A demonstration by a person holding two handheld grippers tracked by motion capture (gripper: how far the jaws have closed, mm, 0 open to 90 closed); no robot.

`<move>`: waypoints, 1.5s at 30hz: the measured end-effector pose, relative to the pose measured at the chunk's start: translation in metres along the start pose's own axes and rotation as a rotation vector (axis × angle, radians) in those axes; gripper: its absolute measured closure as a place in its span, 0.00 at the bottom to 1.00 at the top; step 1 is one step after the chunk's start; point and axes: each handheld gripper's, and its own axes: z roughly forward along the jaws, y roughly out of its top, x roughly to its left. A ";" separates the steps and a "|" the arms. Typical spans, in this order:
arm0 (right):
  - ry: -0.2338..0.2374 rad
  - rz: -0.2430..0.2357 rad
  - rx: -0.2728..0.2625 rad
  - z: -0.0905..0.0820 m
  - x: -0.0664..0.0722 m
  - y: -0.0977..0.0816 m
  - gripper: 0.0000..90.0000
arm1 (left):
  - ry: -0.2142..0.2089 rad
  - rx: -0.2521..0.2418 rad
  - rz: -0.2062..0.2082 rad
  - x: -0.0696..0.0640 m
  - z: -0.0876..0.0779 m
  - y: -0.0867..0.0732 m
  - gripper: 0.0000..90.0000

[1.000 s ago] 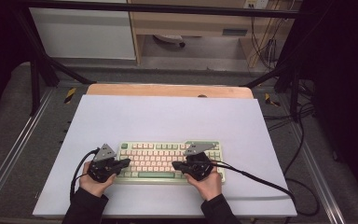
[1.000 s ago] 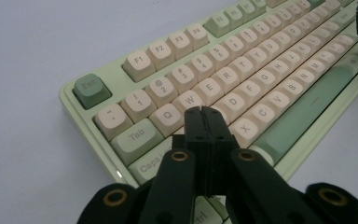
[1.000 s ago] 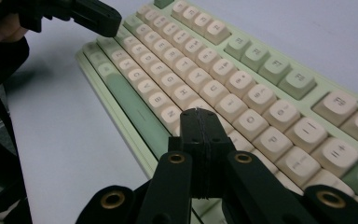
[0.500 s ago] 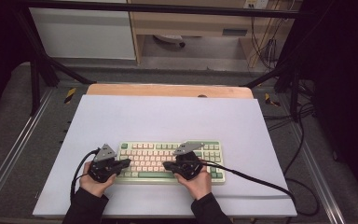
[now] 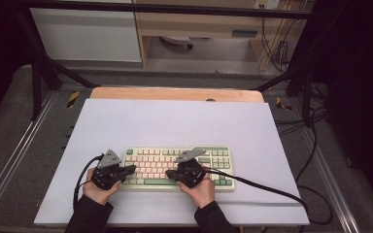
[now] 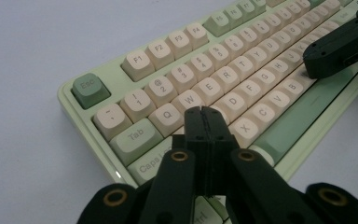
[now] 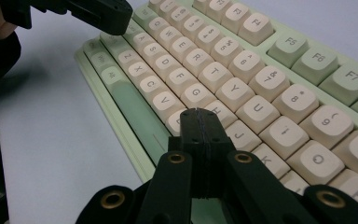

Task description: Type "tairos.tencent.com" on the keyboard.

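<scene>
Now the keyboard (image 5: 177,167), pale green with cream keys, is seen lying flat at the near middle of the lavender worktop (image 5: 175,121). Both forearms are brought in from the near edge, sleeves dark, each hand wrapped around its tool from behind. The left tongs (image 6: 203,112) are held pressed together with nothing between them, their tip angled down over the keys near A and S at the left end of the board. The right tongs (image 7: 198,113) are likewise closed and empty, pointed down at the middle letter rows around H and B. The right hand (image 5: 197,187) is set just near of the space bar, the left hand (image 5: 98,189) at the board's left near corner.
</scene>
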 end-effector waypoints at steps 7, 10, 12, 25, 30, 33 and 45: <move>-0.009 -0.011 0.011 0.003 0.000 -0.002 1.00 | 0.000 0.000 0.001 0.000 0.000 0.000 1.00; -0.005 -0.005 0.009 0.003 0.000 -0.001 1.00 | 0.001 -0.001 0.001 0.000 0.000 0.000 1.00; -0.003 -0.005 0.003 0.000 0.001 0.000 1.00 | 0.000 -0.002 0.002 0.000 -0.001 0.000 1.00; -0.025 -0.017 -0.005 -0.021 -0.004 0.006 1.00 | -0.002 -0.009 0.002 -0.001 -0.002 0.002 1.00; -0.035 -0.004 -0.009 -0.029 -0.009 0.002 1.00 | -0.004 -0.008 0.006 -0.002 -0.002 0.002 1.00; -0.038 -0.002 -0.010 -0.033 -0.012 -0.001 1.00 | -0.004 -0.009 0.006 -0.003 -0.002 0.003 1.00; -0.067 0.016 -0.016 -0.051 -0.024 -0.012 1.00 | -0.013 -0.011 0.015 -0.008 0.000 0.007 1.00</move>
